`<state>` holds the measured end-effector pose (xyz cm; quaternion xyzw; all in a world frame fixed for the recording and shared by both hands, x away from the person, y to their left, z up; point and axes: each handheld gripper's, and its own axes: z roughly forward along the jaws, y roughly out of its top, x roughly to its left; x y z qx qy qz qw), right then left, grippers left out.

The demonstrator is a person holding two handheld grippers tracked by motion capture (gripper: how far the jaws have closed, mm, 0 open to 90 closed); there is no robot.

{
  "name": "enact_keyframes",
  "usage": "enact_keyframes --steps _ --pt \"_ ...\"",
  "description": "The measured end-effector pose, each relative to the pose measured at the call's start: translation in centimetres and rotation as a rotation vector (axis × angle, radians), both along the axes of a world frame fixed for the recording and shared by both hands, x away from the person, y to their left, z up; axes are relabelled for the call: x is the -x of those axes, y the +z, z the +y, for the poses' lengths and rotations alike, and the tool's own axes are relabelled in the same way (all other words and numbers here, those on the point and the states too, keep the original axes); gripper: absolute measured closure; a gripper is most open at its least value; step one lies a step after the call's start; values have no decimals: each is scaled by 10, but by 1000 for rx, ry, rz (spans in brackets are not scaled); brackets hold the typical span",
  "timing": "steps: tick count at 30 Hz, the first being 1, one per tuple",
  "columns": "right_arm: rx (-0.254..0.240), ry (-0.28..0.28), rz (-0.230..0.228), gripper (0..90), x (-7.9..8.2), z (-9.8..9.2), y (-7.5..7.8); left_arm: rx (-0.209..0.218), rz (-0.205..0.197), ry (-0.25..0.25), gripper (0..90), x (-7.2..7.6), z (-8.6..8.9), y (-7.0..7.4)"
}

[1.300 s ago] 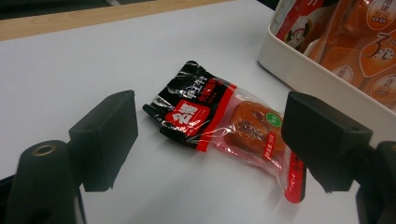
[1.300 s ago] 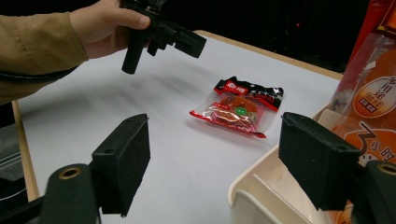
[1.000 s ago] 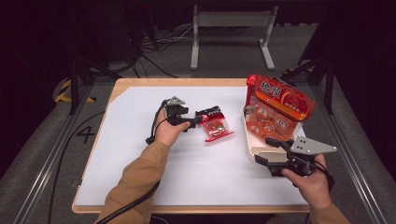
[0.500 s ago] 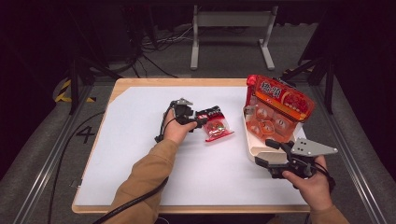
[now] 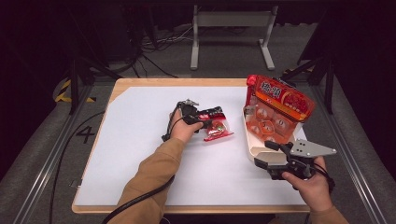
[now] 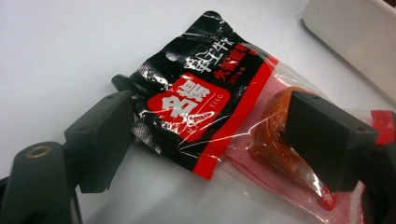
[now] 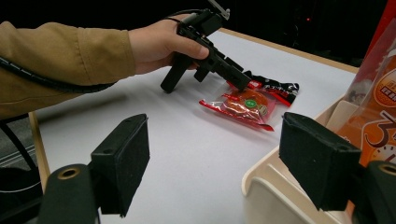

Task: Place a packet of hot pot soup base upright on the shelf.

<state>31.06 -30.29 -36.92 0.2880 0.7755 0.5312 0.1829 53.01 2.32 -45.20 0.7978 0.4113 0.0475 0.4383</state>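
A small snack packet (image 5: 219, 130), black and red at its top with an orange piece under clear film, lies flat on the white table sheet. My left gripper (image 5: 211, 116) is lowered onto it. In the left gripper view the packet (image 6: 196, 102) lies between the two jaws of that gripper (image 6: 212, 133), which stand wide and open on either side. My right gripper (image 5: 266, 155) is held open at the near end of the cream tray (image 5: 250, 147) with nothing between its jaws. From the right gripper view, the packet (image 7: 245, 105) sits under the left gripper (image 7: 239, 80).
A large red snack bag (image 5: 278, 105) leans in the cream tray at the table's right side; its orange face (image 7: 378, 107) and the tray rim (image 7: 266, 186) are close to my right jaw. A white sheet (image 5: 140, 140) covers the wooden table. Dark floor and cables lie beyond.
My left hand has moved right and down, bringing its gripper over the packet. The packet, the tray and my right gripper have stayed where they were.
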Motion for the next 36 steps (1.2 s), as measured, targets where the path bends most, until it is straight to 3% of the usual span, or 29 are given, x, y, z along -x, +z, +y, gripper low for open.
enact_keyframes --steps 7,8,9,10,12,17,18,20,24,26,28,32,36 --pt "7 7 5 253 -1 3 -2 -4 8 14 224 -2 1 0" --pt "7 8 5 253 -1 3 -2 -39 -10 31 275 -1 1 0" --pt "9 10 6 253 -1 3 -2 -76 -34 33 400 -1 1 1" --pt "7 11 6 253 -1 3 -2 -99 -48 29 446 0 0 1" --pt "8 13 6 253 -1 3 -2 -153 -76 18 453 2 -5 2" --pt "7 12 7 253 -1 3 -2 -194 -90 26 510 2 -6 3" --pt "7 13 6 253 -1 3 -3 -216 -112 22 552 2 -5 3" --pt "8 14 7 253 -1 3 -3 -223 -125 28 601 3 -5 2" --pt "9 16 8 254 -2 3 -3 -235 -137 38 708 5 -4 2" --pt "12 16 9 253 -2 3 -4 -241 -129 23 898 6 -3 3" --pt "11 15 10 253 -2 3 -4 -241 -135 18 900 7 -4 3" --pt "8 14 15 253 -2 3 -4 -206 -100 12 900 8 -2 4" --pt "4 10 15 253 -3 1 -5 -113 -45 8 900 7 5 2"
